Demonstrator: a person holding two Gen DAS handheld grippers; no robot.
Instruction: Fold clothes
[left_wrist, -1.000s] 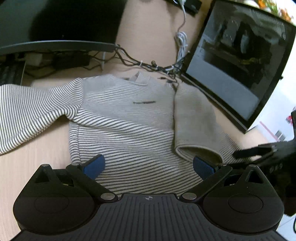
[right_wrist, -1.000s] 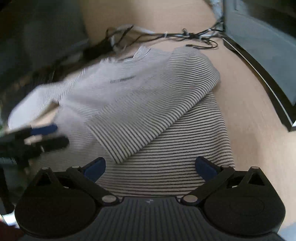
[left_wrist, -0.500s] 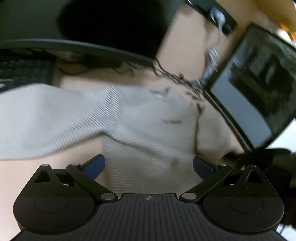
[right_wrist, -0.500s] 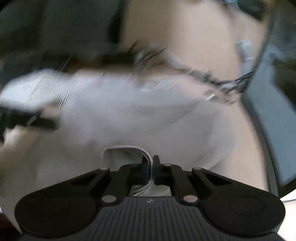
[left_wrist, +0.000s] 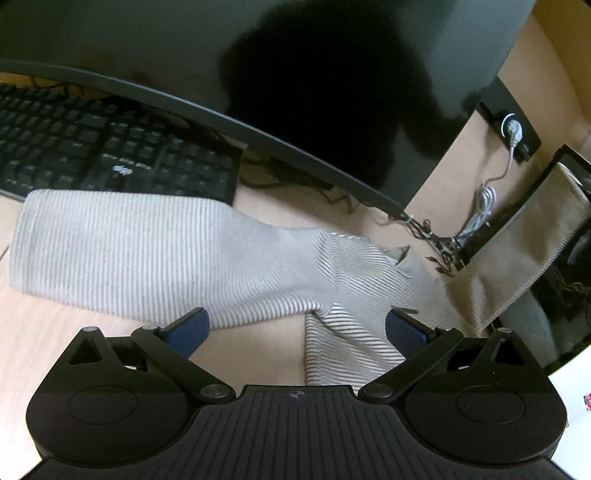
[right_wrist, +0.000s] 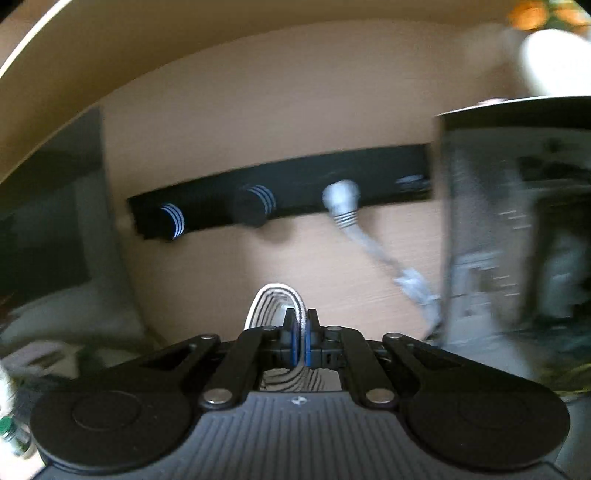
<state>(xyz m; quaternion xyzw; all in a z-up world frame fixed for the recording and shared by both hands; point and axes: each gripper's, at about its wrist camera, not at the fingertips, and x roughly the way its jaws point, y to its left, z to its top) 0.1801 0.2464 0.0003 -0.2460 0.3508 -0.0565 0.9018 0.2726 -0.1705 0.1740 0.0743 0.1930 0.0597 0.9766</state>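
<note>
Grey knit sweater (left_wrist: 155, 254) with thin dark stripes. Black plastic keyboard (left_wrist: 92, 147), pale key legends. Light beige wood-grain desk (left_wrist: 55, 332). Black-bodied left gripper (left_wrist: 295, 326), blue pads. Black wall socket strip (right_wrist: 280, 201); white plug (right_wrist: 341, 199).

Left gripper (left_wrist: 297, 328) matte black, ribbed body, blue finger pads, silver pivot screws, round side discs, right gripper (right_wrist: 302, 334) alike

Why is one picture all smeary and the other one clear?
Right wrist view: motion blur smears the wall, the power strip and the monitor; only the right claw, shut on a fold of striped sweater, stays sharp. Left wrist view: mostly crisp, fisheye bending the big monitor's edge, which mirrors a dark shape.
</note>
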